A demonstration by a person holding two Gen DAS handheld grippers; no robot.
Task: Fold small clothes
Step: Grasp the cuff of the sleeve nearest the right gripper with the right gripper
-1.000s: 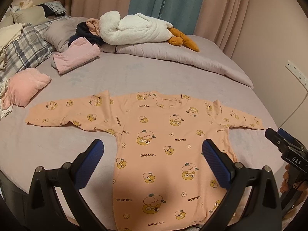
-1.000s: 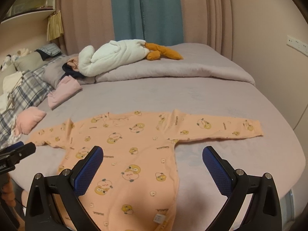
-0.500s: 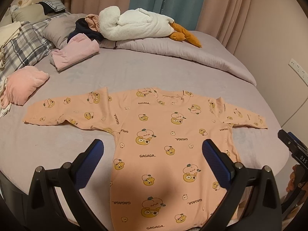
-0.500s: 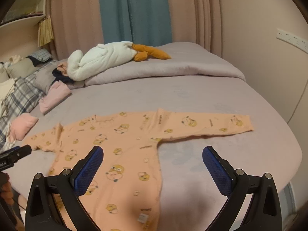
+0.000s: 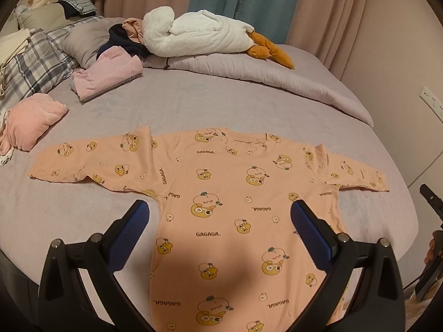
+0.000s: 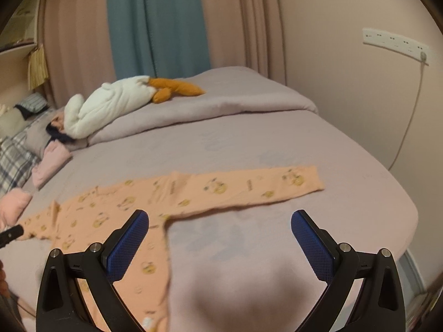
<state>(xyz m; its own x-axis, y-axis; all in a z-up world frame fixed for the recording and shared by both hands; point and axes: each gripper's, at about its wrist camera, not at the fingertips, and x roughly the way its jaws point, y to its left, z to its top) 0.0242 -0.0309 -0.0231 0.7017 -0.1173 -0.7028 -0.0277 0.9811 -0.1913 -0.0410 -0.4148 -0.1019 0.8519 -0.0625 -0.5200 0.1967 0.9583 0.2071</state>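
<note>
Peach romper (image 5: 221, 207) flat on lilac bed (image 5: 221, 105), sleeve cuff (image 6: 310, 178) at 1 o'clock short of mattress edge, bare sheet beyond, left gripper (image 5: 218, 221) and right gripper (image 6: 220, 229) both spread wide, holding nothing

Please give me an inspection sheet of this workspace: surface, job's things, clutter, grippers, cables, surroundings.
Surface: bed, mauve sheet.
Job's things: orange top spread flat, both sleeves out, unfolded.
Clutter: folded pink clothes, pink bundle, plush goose, plaid pillow.
Grippers: left gripper open above the top; right gripper open above the bare sheet under the sleeve; both hold nothing.
Cables: cord hanging from wall sockets.
Surroundings: curtains, wall.
</note>
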